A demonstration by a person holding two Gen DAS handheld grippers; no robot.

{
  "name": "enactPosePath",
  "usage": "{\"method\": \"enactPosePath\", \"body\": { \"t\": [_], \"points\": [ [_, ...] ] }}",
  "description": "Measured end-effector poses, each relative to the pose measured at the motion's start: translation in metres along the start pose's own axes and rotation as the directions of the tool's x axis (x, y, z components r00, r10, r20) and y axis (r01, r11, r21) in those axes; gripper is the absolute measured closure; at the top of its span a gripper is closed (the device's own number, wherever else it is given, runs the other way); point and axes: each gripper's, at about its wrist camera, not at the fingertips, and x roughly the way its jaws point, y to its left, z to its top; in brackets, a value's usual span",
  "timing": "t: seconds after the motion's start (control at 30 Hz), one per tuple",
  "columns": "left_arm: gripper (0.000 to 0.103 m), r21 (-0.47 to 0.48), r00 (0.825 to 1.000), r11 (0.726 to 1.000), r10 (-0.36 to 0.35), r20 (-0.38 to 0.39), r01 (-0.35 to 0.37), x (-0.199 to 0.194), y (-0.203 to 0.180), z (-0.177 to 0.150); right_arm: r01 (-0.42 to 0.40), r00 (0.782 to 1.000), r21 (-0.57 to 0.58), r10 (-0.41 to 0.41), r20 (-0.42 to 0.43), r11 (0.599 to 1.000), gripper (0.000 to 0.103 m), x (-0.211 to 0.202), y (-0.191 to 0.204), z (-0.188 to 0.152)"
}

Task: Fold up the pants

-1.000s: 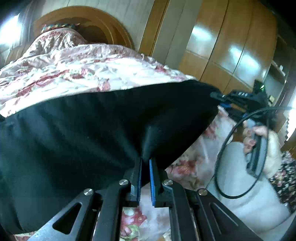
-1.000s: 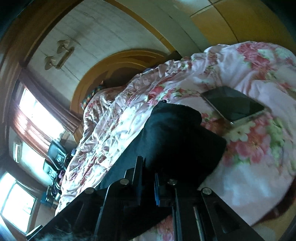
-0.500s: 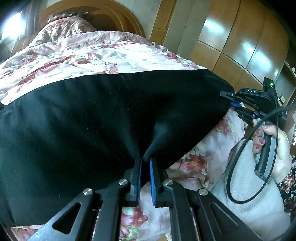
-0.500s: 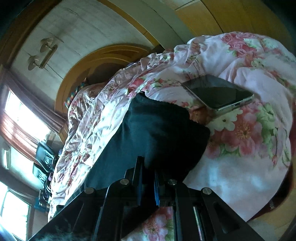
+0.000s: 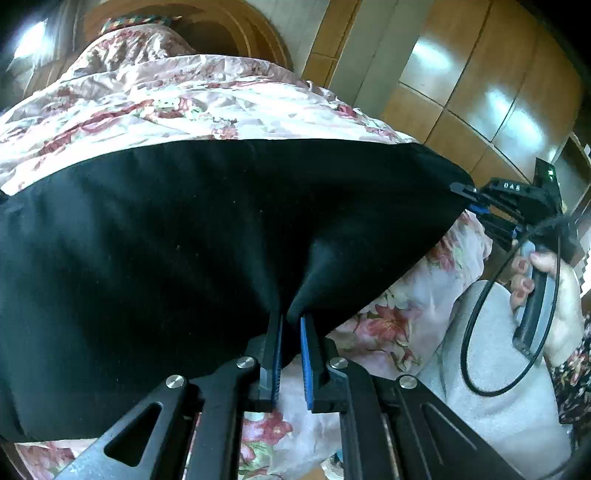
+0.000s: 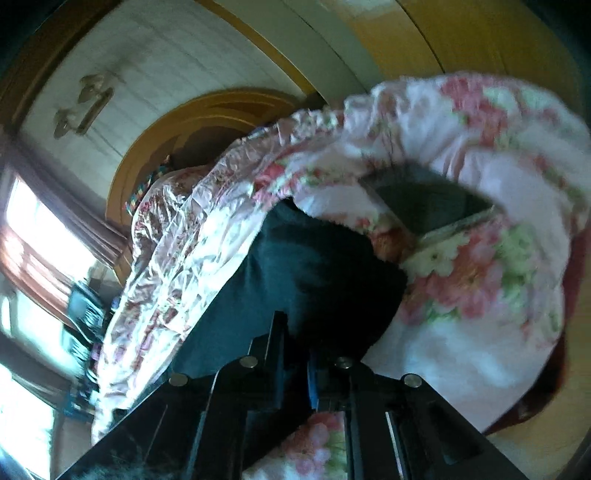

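Observation:
The black pants (image 5: pixel 177 240) are stretched wide over a bed with a pink floral cover (image 5: pixel 155 99). My left gripper (image 5: pixel 291 325) is shut on a pinch of the near edge of the pants. The right gripper (image 5: pixel 465 195) shows at the right of the left wrist view, shut on the far corner of the same edge. In the right wrist view my right gripper (image 6: pixel 295 332) is shut on the black cloth (image 6: pixel 314 273), which runs away over the bed.
A dark phone (image 6: pixel 424 199) lies on the floral cover (image 6: pixel 480 258) just beyond the pants' corner. A wooden headboard (image 5: pixel 207 33) stands at the far end. Wooden wardrobe doors (image 5: pixel 480 85) stand at the right. The person's hand (image 5: pixel 546 280) grips the right handle.
The pants have been pulled taut and lifted slightly, with the far edge straighter. The right gripper's view has swung and blurred, and the phone appears farther right.

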Motion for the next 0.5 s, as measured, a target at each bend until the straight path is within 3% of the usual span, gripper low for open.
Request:
{"method": "enactPosePath", "body": {
  "t": [0.1,0.23,0.33,0.4,0.5],
  "points": [
    [0.092,-0.015,1.000,1.000,-0.006,-0.004,0.006,0.003,0.001,0.000,0.047,0.998,0.040,-0.045,-0.053,0.998,0.093,0.014,-0.008,-0.001],
    [0.088,-0.056,0.999,0.998,-0.043,-0.012,0.043,-0.001,0.005,0.000,0.040,0.997,0.086,-0.034,-0.067,0.995,0.091,0.018,-0.017,0.000],
    [0.083,-0.115,0.997,0.990,-0.079,-0.005,0.078,-0.009,0.012,-0.003,0.024,1.000,0.065,-0.023,-0.010,0.998,0.079,0.003,-0.015,-0.001],
    [0.083,-0.137,0.997,0.988,-0.072,-0.003,0.071,-0.014,0.015,-0.005,0.007,1.000,0.081,-0.009,0.027,0.997,0.058,-0.007,-0.019,-0.001],
    [0.083,-0.148,0.999,0.988,-0.054,-0.004,0.053,-0.020,0.016,-0.006,0.015,0.998,0.126,-0.024,0.065,0.992,0.053,-0.018,-0.026,-0.003]
  ]
}}
